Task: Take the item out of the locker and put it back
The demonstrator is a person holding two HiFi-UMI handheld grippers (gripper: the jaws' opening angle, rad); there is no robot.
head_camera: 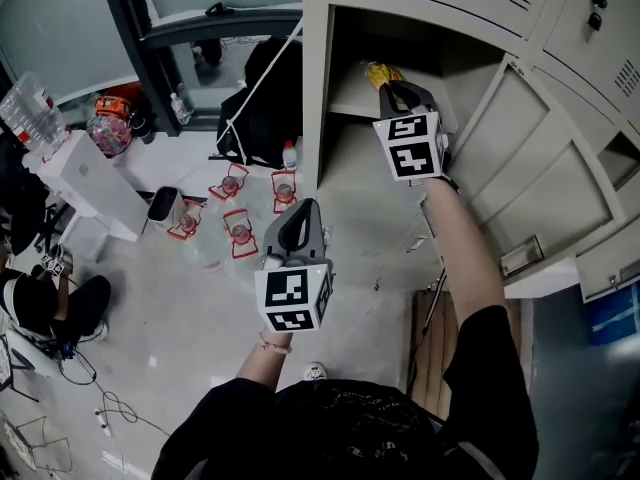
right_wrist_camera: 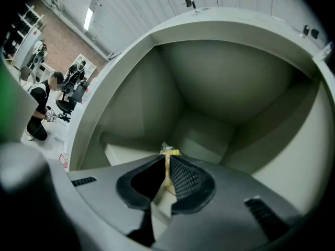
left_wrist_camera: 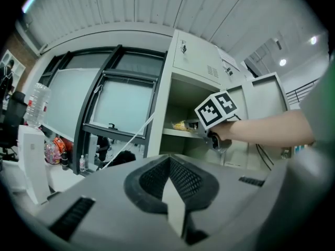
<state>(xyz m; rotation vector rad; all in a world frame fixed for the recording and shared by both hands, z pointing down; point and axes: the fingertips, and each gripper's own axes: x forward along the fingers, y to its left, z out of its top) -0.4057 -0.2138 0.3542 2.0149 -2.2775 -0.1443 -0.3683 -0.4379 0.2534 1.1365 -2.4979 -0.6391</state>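
The grey locker (head_camera: 318, 88) stands open, and my right gripper (head_camera: 392, 88) reaches into its upper compartment. It is shut on a thin yellow packet (head_camera: 381, 72), held just above the inner shelf (head_camera: 352, 106). In the right gripper view the packet (right_wrist_camera: 168, 151) sticks up from between the closed jaws of the right gripper (right_wrist_camera: 167, 160), with the shelf (right_wrist_camera: 123, 153) behind it. My left gripper (head_camera: 300, 220) hangs in the air left of the locker, shut and holding nothing. The left gripper view shows the left gripper (left_wrist_camera: 170, 161), the right gripper (left_wrist_camera: 198, 124) and the packet (left_wrist_camera: 180, 125).
The locker door (head_camera: 540, 178) stands swung open to the right. On the floor to the left are a black bag (head_camera: 265, 108), several red-framed objects (head_camera: 240, 230) and a white box (head_camera: 90, 183) with a water bottle (head_camera: 30, 113). A person (head_camera: 40, 303) sits at far left.
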